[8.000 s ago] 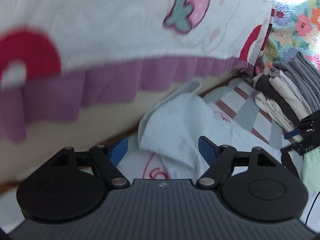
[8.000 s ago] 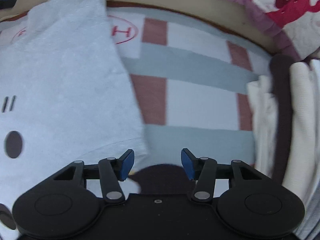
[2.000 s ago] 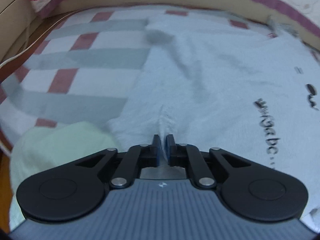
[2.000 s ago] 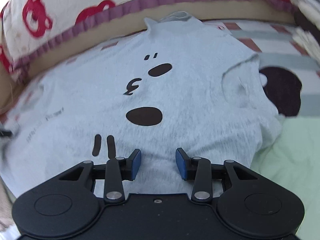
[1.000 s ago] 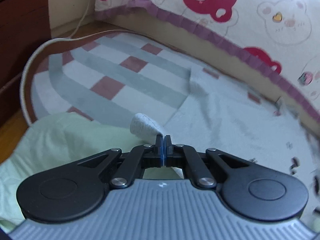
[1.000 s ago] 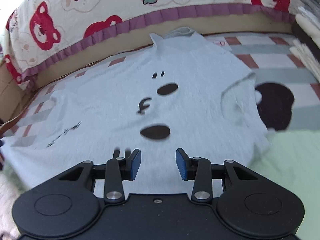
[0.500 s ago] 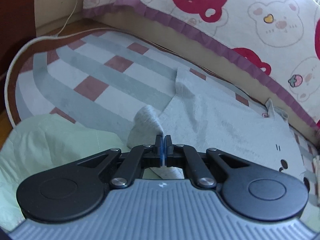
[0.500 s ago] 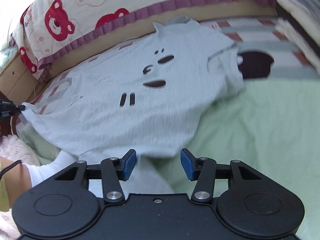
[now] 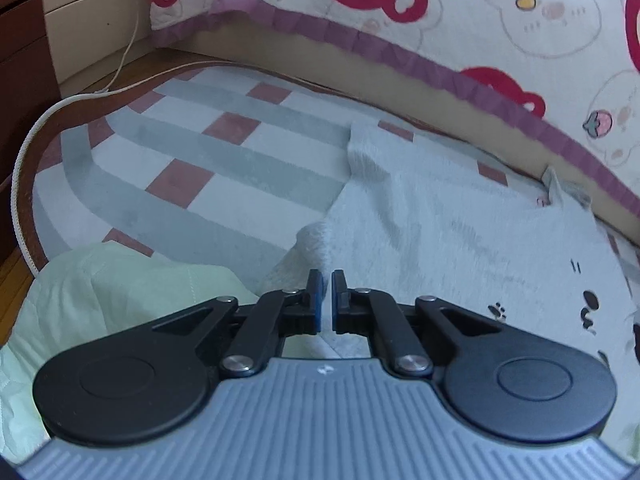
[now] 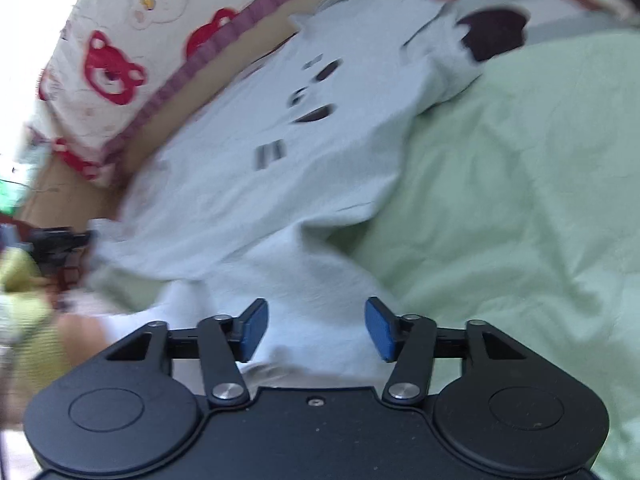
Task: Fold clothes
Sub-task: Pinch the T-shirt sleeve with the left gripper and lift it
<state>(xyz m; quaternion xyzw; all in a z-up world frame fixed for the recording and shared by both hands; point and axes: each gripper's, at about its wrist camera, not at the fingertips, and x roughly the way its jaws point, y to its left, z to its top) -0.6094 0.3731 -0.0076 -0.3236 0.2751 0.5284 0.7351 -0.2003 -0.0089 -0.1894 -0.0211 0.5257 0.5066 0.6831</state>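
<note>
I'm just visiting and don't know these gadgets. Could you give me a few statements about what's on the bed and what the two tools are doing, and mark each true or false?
1. The pale grey T-shirt with dark cartoon-face marks lies partly on the light green quilted blanket. True.
2. The right tool is clamped shut on the T-shirt. False: its blue pads stand wide apart with nothing pinched between them.
3. The left tool has its pads drawn close together at the T-shirt's edge. True, with a narrow gap between them.
4. The checked mat under the T-shirt is plain blue. False: it has grey, white and reddish-brown squares.
5. The bedspread with red bears has a purple frill. True.
</note>
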